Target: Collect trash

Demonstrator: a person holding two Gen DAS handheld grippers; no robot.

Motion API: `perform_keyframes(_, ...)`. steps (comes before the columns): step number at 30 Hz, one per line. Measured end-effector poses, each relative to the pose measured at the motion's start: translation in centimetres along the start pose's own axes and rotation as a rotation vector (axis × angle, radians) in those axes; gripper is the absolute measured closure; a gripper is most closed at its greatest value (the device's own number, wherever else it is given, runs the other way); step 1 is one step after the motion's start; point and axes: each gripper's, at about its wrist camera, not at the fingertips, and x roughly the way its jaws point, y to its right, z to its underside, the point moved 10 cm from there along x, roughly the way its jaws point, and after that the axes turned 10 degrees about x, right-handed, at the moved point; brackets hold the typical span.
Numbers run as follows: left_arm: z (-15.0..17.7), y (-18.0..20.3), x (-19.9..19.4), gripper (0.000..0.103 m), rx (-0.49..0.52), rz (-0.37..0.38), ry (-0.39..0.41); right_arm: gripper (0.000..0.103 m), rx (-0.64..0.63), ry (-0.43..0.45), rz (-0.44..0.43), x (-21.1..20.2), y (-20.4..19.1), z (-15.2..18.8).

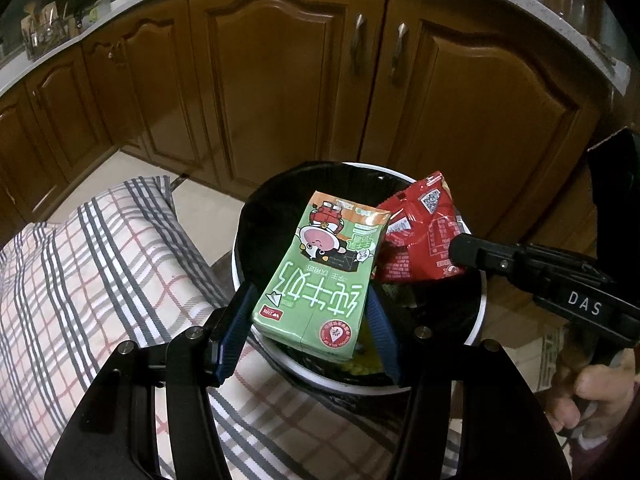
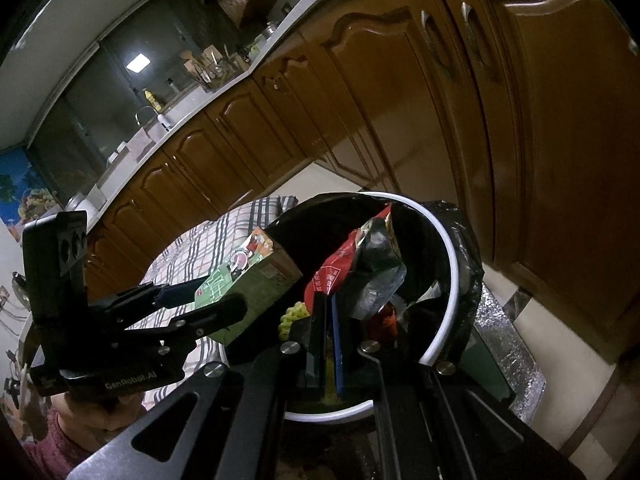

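Note:
A green milk carton (image 1: 320, 272) hangs tilted over the black-lined trash bin (image 1: 482, 300), and my left gripper (image 1: 311, 292) is shut on its sides with the blue pads. Beside it, a red snack wrapper (image 1: 420, 232) is pinched at its lower edge by my right gripper (image 1: 460, 252). In the right wrist view, the right gripper (image 2: 327, 300) is shut on the crumpled red and silver wrapper (image 2: 372, 264) above the bin's white rim (image 2: 452, 280). The left gripper (image 2: 200, 300) holds the carton (image 2: 248, 280) at the bin's left edge. Yellow-green scraps (image 2: 294, 314) lie inside the bin.
A plaid cloth (image 1: 100, 280) covers a surface left of the bin. Brown wooden cabinet doors (image 1: 280, 80) stand close behind it under a pale countertop. A person's hand (image 1: 592, 392) grips the right tool. A silvery foil sheet (image 2: 504, 340) lies right of the bin.

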Motion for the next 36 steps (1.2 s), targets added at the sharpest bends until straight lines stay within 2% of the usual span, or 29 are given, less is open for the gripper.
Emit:
perform_keyframes(8,0.1,0.1,0.2,0.048,0.006,-0.001,-0.015,0.1,0.009,-0.003,0.006,0.3,0.3,-0.2)
perform_keyframes(9,0.1,0.1,0.2,0.047,0.003,0.001,-0.019,0.095,0.013,-0.004,0.002,0.3,0.3,-0.2)
perform_keyframes(14,0.4,-0.2,-0.2,0.045,-0.021,0.015,-0.024,0.09,0.061,0.013,-0.001,-0.2,1.0,-0.5)
perform_keyframes(22,1.5,-1.8,-3.3,0.029,-0.107,0.005,0.057,0.055,0.06,0.059,-0.033,-1.8,-0.5,-0.2)
perform_keyframes(26,3.1,-3.2,-5.0,0.029,-0.198,0.005,0.103,0.044,0.06,0.085,-0.045,-2.3,-1.4,0.5)
perform_keyframes(28,4.2,-4.0,-6.1,0.028,-0.244,-0.001,0.132,0.035,0.059,0.106,-0.044,-2.6,-1.8,1.0)
perform_keyframes(33,6.7,-5.2,-8.3,0.026,-0.333,-0.017,0.187,0.024,0.049,0.161,-0.043,-3.3,-3.3,2.7)
perform_keyframes(36,8.2,-5.7,-9.5,0.025,-0.369,-0.02,0.208,0.023,0.027,0.192,-0.031,-3.8,-4.1,3.7)
